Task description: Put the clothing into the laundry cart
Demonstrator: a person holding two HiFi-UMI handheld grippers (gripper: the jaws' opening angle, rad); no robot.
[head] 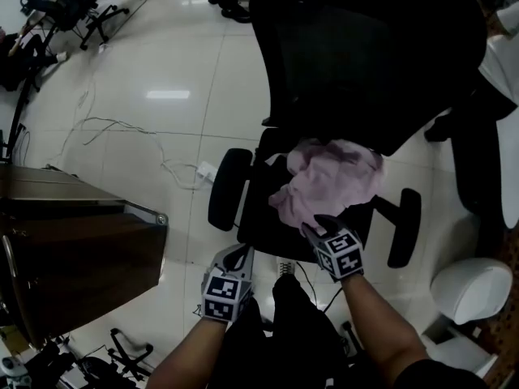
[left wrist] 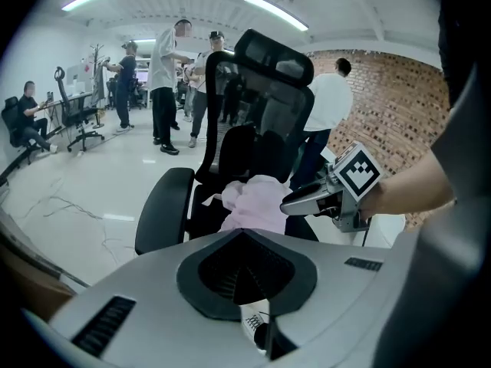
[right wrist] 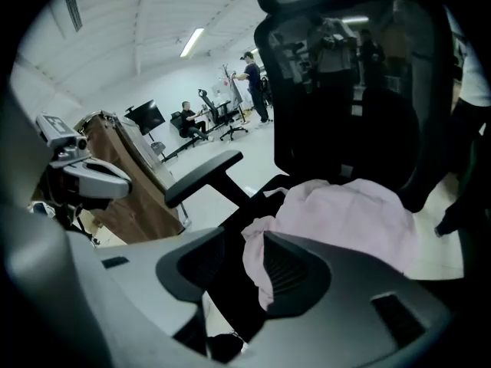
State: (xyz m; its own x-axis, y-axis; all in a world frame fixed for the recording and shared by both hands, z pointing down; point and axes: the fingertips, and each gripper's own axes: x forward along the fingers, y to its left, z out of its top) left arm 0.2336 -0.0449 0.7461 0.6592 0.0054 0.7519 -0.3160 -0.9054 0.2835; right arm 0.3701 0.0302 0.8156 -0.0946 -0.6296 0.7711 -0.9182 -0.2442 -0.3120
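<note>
Here, pink garment (right wrist: 349, 221) on chair (right wrist: 345, 90), its edge between parted jaws of right hand-held gripper (right wrist: 244, 257)

Lit brightly and evenly from overhead by ceiling strip lights (left wrist: 272, 10) above the office chair (left wrist: 261, 129). Throws white glare onto the glossy floor (head: 168, 95) left of the chair. Loses nearly all detail in the chair's black backrest, yet keeps the folds of the pink clothing (head: 332, 181) on its seat readable. Bends hard at the edges of both gripper views, with dark vignetted corners. Goes soft and blurred nearest the lens, in front of the chair; sharpens behind it.
</note>
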